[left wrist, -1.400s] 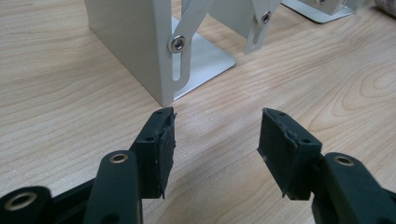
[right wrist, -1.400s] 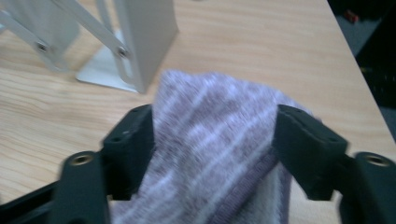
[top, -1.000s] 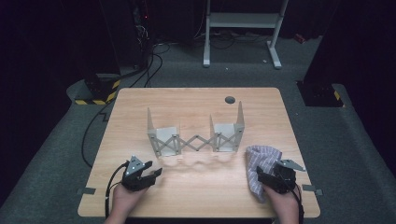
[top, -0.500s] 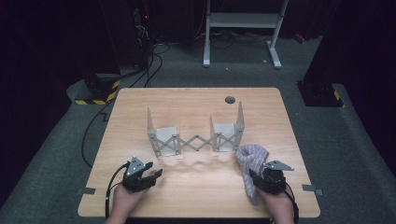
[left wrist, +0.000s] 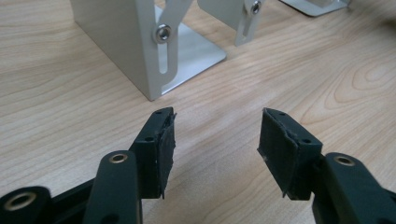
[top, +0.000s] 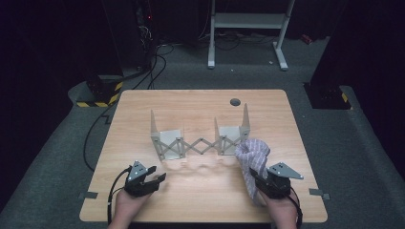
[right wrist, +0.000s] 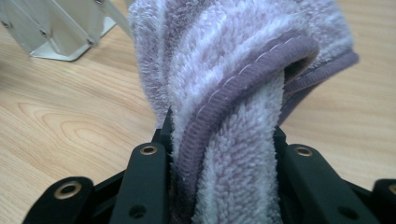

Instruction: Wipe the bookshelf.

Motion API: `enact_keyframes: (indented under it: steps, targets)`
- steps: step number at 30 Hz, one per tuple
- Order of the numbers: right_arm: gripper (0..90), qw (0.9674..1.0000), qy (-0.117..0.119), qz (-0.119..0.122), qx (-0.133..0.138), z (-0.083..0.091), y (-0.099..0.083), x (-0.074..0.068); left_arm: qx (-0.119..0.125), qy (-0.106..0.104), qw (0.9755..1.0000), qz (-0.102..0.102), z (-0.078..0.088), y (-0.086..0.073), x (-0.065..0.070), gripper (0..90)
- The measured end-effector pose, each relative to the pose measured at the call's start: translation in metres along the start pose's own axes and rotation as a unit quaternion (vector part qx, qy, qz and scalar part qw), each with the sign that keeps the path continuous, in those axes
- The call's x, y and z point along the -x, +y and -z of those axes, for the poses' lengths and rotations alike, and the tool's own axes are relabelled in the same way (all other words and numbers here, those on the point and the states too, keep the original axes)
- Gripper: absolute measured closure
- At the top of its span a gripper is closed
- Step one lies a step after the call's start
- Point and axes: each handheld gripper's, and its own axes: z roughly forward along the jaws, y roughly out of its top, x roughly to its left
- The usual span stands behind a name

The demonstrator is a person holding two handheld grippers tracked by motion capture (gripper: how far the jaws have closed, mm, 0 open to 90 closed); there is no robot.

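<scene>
A purple and white striped towel (top: pixel 253 152) hangs bunched from my right gripper (top: pixel 255 183) at the table's front right, just off the wood. Its jaws have just been closing, and they pinch the towel's hemmed fold (right wrist: pixel 233 56); in the right gripper view my right gripper (right wrist: pixel 222 135) is shut on that thick pile. A folding metal rack (top: pixel 200 143) with scissor links stands mid-table, its right end beside the towel. At the front left my left gripper (top: pixel 155 176) rests low and open, with bare wood between its pads (left wrist: pixel 163 149) and the rack's left bracket (left wrist: pixel 116 42) just ahead.
The wooden table (top: pixel 200 102) has a round cable hole (top: pixel 235 101) near its far edge. Cables (top: pixel 100 124) trail over the floor at the left. A white stand (top: pixel 248 28) is behind the table. Dark floor lies all around.
The right gripper closed on the towel, lifted it and carried it left toward the rack's right end. The towel now hangs bunched instead of lying on the table. The left gripper stayed put.
</scene>
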Motion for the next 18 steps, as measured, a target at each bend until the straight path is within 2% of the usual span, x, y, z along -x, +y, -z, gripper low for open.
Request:
enact_keyframes:
  steps: [2, 4, 5, 6, 7, 9, 12, 18]
  targets:
    - [64.8, 1.0000, 0.002, 0.003, -0.004, -0.003, 0.000, -0.002, 0.002, 0.000, 1.0000, 0.002, 0.000, 0.000, -0.001, 45.4]
    - [64.7, 0.9996, 0.005, 0.005, -0.026, -0.014, -0.003, -0.002, 0.001, 0.000, 1.0000, -0.001, 0.001, 0.000, -0.001, 45.4]
    - [64.5, 0.9985, 0.014, -0.002, -0.053, -0.027, -0.008, 0.001, 0.001, 0.000, 1.0000, -0.002, 0.002, -0.001, 0.000, 45.4]
    - [64.5, 0.9985, 0.014, -0.002, -0.053, -0.027, -0.008, 0.001, 0.001, 0.000, 1.0000, -0.002, 0.002, -0.001, 0.000, 45.4]
    - [64.3, 0.9971, 0.010, -0.009, -0.074, -0.038, -0.013, 0.004, 0.002, -0.002, 1.0000, 0.002, 0.004, -0.002, 0.000, 45.4]
    - [63.9, 0.9961, 0.003, -0.015, -0.087, -0.046, -0.016, 0.007, 0.002, -0.003, 1.0000, 0.002, 0.005, -0.003, 0.000, 45.4]
    - [63.8, 0.9958, 0.008, -0.027, -0.087, -0.050, -0.016, 0.012, 0.001, -0.002, 1.0000, 0.001, 0.008, -0.005, 0.000, 45.4]
    - [63.7, 0.9967, 0.014, -0.013, -0.078, -0.050, -0.009, 0.008, 0.001, 0.003, 1.0000, 0.007, 0.012, -0.008, -0.004, 45.3]
